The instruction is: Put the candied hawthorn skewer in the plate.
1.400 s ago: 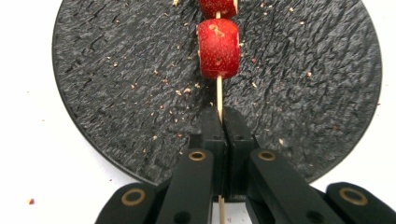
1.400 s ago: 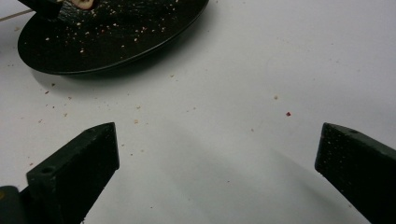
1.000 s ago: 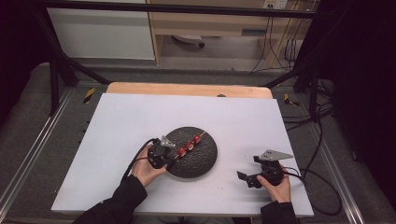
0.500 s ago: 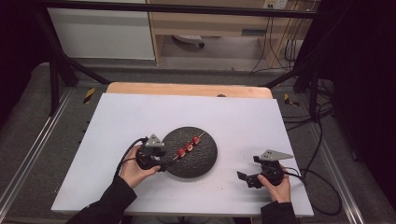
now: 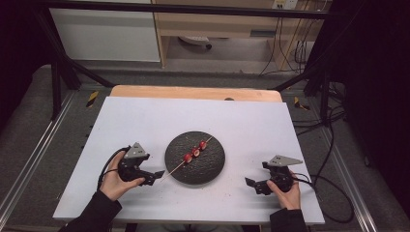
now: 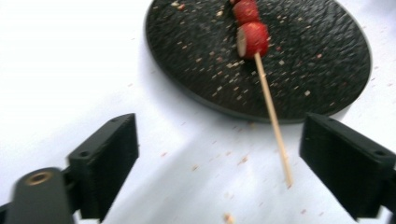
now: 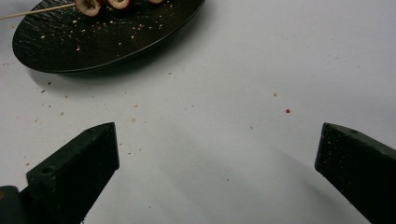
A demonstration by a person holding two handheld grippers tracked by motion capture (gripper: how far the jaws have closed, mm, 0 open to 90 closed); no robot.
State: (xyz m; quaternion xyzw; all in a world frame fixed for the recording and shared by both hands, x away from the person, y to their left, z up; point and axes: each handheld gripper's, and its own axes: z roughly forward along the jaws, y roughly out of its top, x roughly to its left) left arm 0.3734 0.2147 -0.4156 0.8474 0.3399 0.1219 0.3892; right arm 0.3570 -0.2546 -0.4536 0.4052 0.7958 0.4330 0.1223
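Left hand-held gripper: jaws spread wide, holding nothing; bare end of the skewer lying between them, nearer the right-hand jaw in the left gripper view.
Right hand-held gripper: jaws wide apart, nothing between, low over bare bench, well apart from the plate.
Bench: white, dusted with small crumbs around the plate.
Skewer: thin wooden stick, bare end off the plate's near-left rim, resting on the bench; loaded end lying across the plate.
Plate: round, black, rough-textured, mid-bench.
Fruit pieces: three red rounds threaded along the stick near plate centre.
Handling: probably light, stiff yet snappable; fruit likely soft, slippery, apt to slide.
Grip spot: bare wood near the free end, gently, kept level.
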